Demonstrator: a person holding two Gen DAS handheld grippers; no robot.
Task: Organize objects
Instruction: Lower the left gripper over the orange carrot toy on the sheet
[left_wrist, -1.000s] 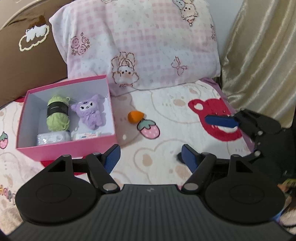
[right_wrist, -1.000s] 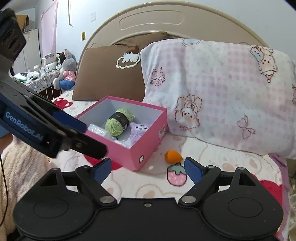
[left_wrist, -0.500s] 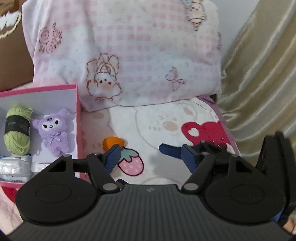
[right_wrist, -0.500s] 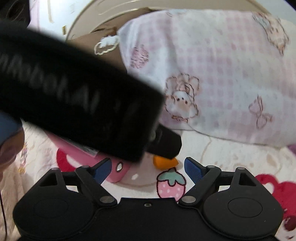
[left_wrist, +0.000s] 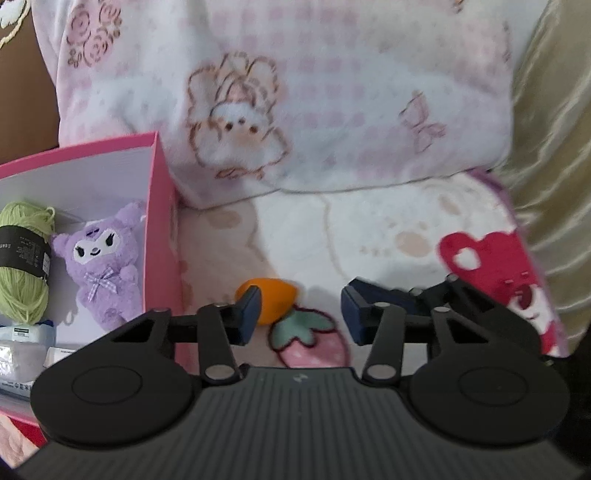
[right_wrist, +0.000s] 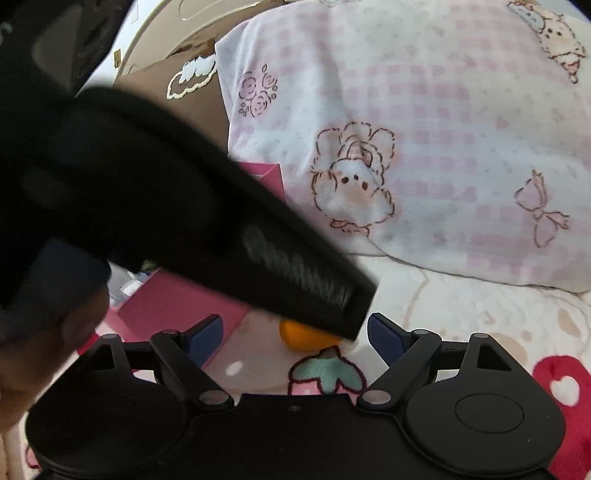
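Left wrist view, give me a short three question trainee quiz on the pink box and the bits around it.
1. True or false: the purple plush lies inside the pink box.
2. What lies left of the plush in the box?
3. The orange object is: A in the box, B on the blanket by the strawberry print, C on the pillow.

Key: 1 true. 2 green yarn. 3 B.

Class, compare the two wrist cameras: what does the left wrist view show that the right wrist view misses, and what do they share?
Only the left wrist view shows inside the pink box: green yarn, a purple plush and white packets. Only the right wrist view shows the brown pillow and the left tool's black body across the frame. Both show the orange toy, strawberry print and pink pillow.
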